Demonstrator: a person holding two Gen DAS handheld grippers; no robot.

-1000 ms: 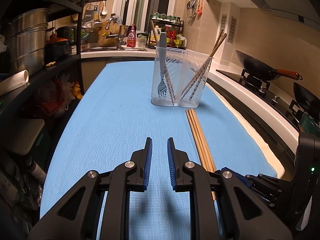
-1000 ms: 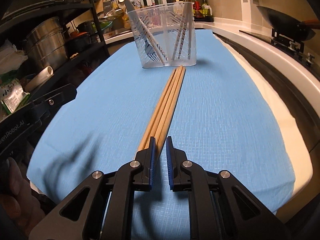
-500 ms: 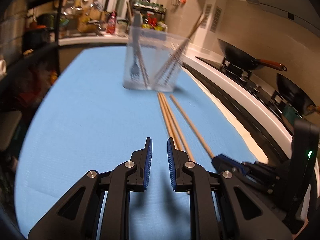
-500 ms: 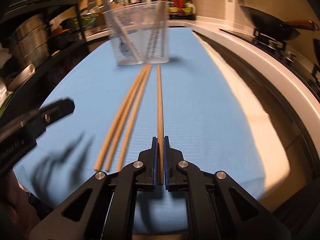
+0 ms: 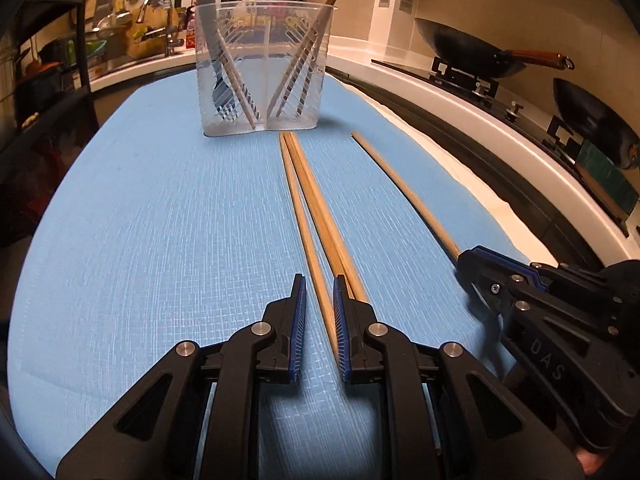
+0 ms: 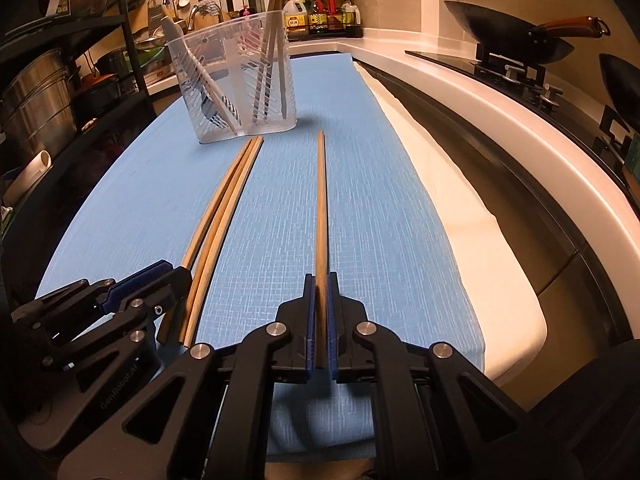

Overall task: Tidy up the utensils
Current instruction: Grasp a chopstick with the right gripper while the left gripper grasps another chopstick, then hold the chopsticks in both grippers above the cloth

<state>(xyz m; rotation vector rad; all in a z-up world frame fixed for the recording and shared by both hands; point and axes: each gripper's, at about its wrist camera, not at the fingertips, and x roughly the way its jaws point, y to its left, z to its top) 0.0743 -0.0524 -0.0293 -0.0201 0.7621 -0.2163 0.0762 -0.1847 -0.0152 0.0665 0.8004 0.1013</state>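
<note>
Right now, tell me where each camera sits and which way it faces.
Left wrist: on the left gripper, facing along the blue mat to the clear holder; its fingers straddle one chopstick.
Right wrist: on the right gripper, same heading, shut on a single chopstick.
Shared: holder, chopsticks, and each view shows the other gripper.

Warm, dim yellowish light fills both views, brightest at the doorway behind the clear holder (image 5: 262,72), whose ribbed walls catch pale glints, while the blue surface (image 5: 160,220) is evenly lit and sharp in its weave. Dark soft shadows lie on it under the left gripper (image 5: 319,300) and beside the right gripper (image 6: 319,294), and the shelves at the left edge sink into murk. The fisheye bends the counter edge and wok (image 6: 508,36) into curves and blackens the corners, without motion blur.
</note>
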